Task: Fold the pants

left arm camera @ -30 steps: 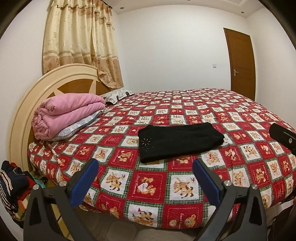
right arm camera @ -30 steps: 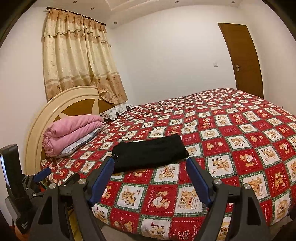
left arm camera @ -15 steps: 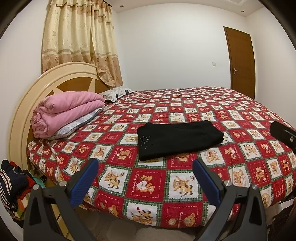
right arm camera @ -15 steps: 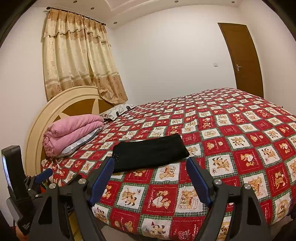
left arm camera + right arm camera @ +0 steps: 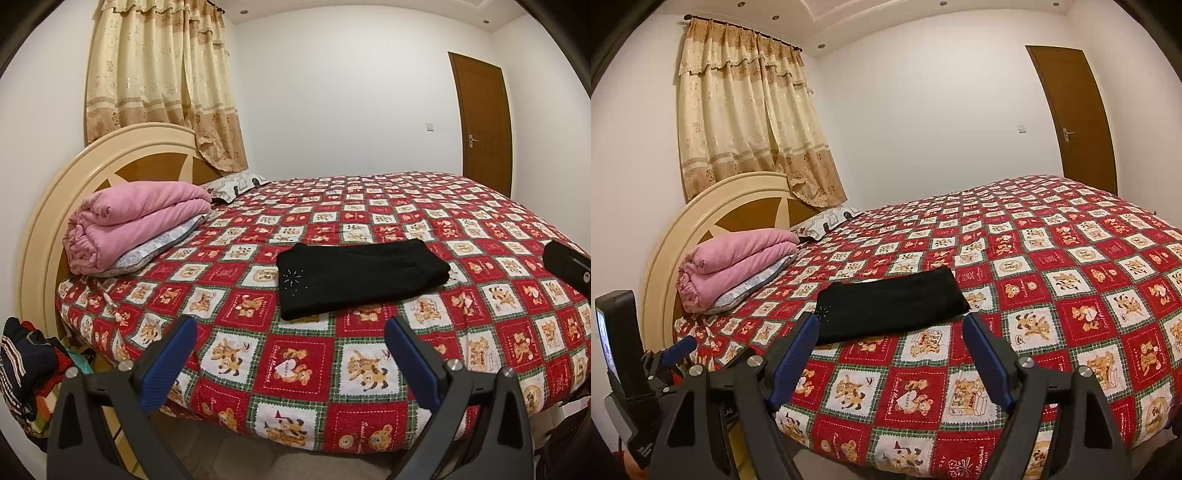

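Observation:
Black pants (image 5: 362, 275) lie folded into a flat rectangle on the red bear-print bedspread (image 5: 295, 369), near the bed's front edge, with a small sparkle motif on their left end. My left gripper (image 5: 291, 325) hovers in front of the bed edge, short of the pants, open with nothing between its blue pads. In the right wrist view the same pants (image 5: 890, 306) lie just beyond my right gripper (image 5: 891, 320), which is also open and empty. Neither gripper touches the cloth.
A rolled pink blanket (image 5: 136, 221) rests on a pillow by the round cream headboard (image 5: 48, 206). A pile of dark clothes (image 5: 26, 369) sits on the floor at the left. A curtain (image 5: 746, 122) hangs behind, and a brown door (image 5: 1075, 114) is at the far right.

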Tool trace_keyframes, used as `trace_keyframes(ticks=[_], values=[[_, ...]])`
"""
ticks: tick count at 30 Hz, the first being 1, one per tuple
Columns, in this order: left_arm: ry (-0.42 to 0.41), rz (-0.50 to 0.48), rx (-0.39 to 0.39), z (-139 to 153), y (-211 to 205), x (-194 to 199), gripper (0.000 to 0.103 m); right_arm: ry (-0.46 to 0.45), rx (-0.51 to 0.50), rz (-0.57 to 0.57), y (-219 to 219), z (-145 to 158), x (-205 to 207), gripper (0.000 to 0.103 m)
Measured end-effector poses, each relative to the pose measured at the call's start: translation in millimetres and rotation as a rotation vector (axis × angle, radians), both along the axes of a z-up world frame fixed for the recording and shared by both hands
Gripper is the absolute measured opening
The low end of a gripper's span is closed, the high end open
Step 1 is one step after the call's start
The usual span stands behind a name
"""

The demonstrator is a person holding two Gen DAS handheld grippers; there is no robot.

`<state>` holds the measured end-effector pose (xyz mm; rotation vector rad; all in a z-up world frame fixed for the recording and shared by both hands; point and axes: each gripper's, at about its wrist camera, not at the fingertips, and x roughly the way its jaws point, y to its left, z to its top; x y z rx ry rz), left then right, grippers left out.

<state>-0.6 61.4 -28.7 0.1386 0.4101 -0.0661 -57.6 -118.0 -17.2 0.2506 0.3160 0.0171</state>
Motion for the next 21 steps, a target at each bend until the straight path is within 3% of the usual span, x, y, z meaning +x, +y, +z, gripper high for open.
trace_keyframes(ticks=[21], values=[[0.016,-0.003,-0.003,-0.4,1.8,3.1,0.103,-0.002,0.002,0.001,1.1,-0.4,-0.9,0.082]])
